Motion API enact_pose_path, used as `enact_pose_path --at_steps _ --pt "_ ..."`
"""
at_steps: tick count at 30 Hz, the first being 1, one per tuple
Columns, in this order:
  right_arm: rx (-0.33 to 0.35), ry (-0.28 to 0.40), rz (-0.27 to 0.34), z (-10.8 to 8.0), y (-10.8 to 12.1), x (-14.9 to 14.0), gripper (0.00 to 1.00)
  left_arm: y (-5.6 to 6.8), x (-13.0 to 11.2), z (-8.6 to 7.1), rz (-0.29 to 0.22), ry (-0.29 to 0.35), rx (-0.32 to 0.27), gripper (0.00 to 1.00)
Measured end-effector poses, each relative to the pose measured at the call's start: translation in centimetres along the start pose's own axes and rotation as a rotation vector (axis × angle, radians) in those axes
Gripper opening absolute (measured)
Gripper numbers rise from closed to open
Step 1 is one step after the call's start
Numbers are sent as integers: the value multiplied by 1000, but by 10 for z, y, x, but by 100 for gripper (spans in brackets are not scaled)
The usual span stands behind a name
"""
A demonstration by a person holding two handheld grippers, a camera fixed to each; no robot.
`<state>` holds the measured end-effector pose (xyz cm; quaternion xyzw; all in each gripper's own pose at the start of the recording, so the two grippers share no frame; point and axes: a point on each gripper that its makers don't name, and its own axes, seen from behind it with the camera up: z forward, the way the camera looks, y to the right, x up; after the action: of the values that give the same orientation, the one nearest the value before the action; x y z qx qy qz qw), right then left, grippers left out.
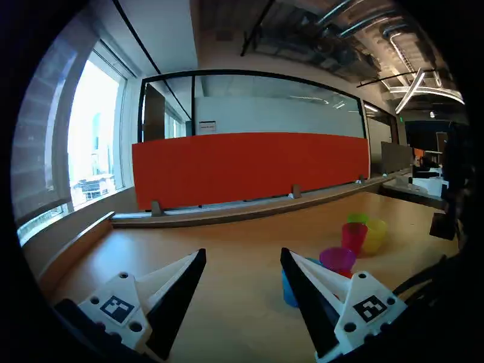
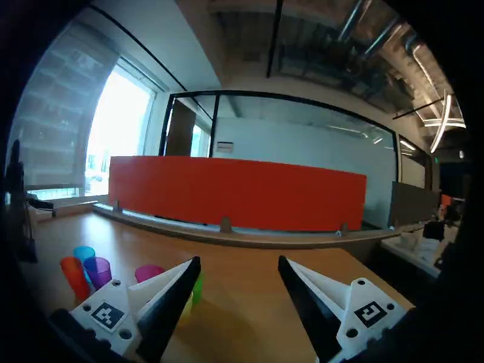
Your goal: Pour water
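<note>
The wooden tabletop (image 1: 242,266) runs back to an orange divider (image 1: 248,166) standing along its far edge. In the left gripper view, plastic cups stand upright on it in a loose cluster. The green cup (image 1: 357,217) is farthest, the yellow cup (image 1: 376,235) is just beside the red cup (image 1: 354,236), the magenta cup (image 1: 337,259) is nearer, and the blue cup (image 1: 288,293) is nearest and partly hidden. In the right gripper view a purple cup (image 2: 98,271) stands close beside the red one.

An orange panel (image 1: 248,166) is standing along the far edge of the wooden desk (image 1: 242,248). Daylight is coming through a window (image 1: 94,133) beside it, and a light strip (image 1: 411,89) is glowing near the ceiling pipes (image 1: 363,21).
</note>
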<state>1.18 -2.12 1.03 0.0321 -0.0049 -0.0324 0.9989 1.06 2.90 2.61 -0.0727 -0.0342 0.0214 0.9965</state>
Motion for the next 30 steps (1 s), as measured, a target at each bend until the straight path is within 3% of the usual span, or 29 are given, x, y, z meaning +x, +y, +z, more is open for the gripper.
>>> enact_pose_path --at_steps 5,16,30 --pt "52 -35 -23 5 -12 -2 99 10 -6 9 28 -49 -74 91" --pt "134 -116 -39 15 -26 -4 100 19 -28 27 102 -168 -188 91" --pt "208 -184 -52 22 -35 4 99 43 -50 36 166 -295 -338 91"
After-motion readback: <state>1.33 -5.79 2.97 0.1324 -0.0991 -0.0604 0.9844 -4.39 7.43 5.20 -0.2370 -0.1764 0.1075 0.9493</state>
